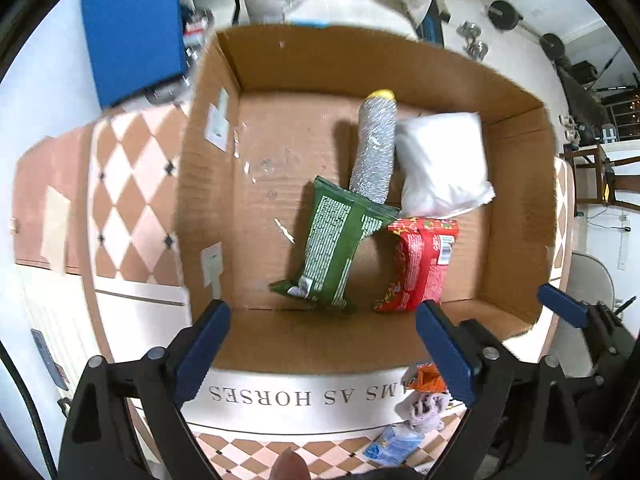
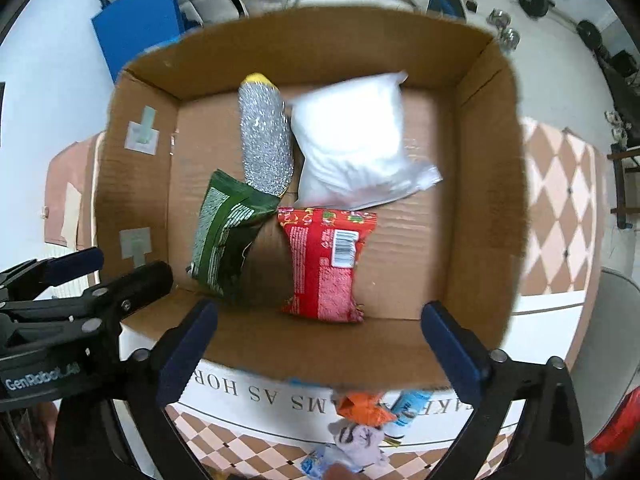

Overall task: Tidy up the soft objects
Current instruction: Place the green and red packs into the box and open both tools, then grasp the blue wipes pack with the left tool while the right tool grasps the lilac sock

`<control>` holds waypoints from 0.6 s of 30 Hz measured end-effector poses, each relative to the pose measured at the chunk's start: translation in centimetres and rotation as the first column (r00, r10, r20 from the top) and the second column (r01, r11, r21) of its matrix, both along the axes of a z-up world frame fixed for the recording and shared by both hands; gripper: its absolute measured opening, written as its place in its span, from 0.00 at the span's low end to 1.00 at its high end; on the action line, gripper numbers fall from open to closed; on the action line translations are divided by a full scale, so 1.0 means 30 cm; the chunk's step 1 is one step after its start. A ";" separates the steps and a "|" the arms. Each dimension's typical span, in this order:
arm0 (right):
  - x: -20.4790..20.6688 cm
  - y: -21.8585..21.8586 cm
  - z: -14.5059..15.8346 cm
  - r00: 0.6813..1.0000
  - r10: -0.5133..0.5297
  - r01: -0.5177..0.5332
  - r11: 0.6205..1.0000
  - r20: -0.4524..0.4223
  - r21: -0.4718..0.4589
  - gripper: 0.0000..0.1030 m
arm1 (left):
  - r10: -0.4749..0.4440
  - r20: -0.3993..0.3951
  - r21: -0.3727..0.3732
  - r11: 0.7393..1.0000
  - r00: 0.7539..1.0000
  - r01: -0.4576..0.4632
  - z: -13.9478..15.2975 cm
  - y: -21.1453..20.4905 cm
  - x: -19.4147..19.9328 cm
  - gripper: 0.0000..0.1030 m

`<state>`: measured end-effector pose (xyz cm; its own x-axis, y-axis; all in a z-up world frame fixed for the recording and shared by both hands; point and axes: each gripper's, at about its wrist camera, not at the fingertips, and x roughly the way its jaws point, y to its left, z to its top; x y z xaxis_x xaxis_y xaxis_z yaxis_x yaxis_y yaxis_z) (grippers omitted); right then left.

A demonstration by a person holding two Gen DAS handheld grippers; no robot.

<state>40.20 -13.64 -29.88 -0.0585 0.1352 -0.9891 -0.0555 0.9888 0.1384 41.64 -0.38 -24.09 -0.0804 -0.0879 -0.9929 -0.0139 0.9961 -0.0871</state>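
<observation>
An open cardboard box [image 1: 360,344] [image 2: 320,356] holds a green packet [image 1: 336,244] [image 2: 228,232], a red packet [image 1: 420,264] [image 2: 326,264], a silver scrubber with a yellow tip [image 1: 374,148] [image 2: 266,140] and a white bag [image 1: 440,164] [image 2: 356,144]. My left gripper [image 1: 322,344] is open and empty above the box's near wall. My right gripper [image 2: 320,344] is open and empty above the near wall too. An orange packet [image 1: 428,378] [image 2: 362,406], a grey-pink soft toy [image 1: 426,410] [image 2: 358,442] and a blue packet [image 1: 394,446] [image 2: 408,406] lie outside the box.
The box stands on a checkered tablecloth [image 1: 120,184] [image 2: 560,208] with a white lettered band. A blue panel [image 1: 132,28] [image 2: 140,24] stands behind on the left. The right gripper shows at the right edge of the left wrist view [image 1: 568,308]; the left gripper shows at the left of the right wrist view [image 2: 80,280].
</observation>
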 end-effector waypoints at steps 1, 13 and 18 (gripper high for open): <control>-0.029 -0.009 0.029 1.000 0.003 -0.002 1.000 0.028 -0.008 1.00 | -0.005 0.028 0.014 1.000 1.000 0.005 0.021 -0.004 -0.021 0.93; -0.607 -0.366 0.054 0.994 -0.055 0.063 0.995 0.095 -0.079 1.00 | -0.109 -0.009 0.000 0.994 0.994 0.109 -0.162 -0.191 -0.667 0.94; -0.837 -0.519 -0.059 0.988 -0.152 0.153 0.982 0.014 -0.109 1.00 | -0.240 -0.158 -0.049 0.971 0.958 0.235 -0.359 -0.369 -0.875 0.94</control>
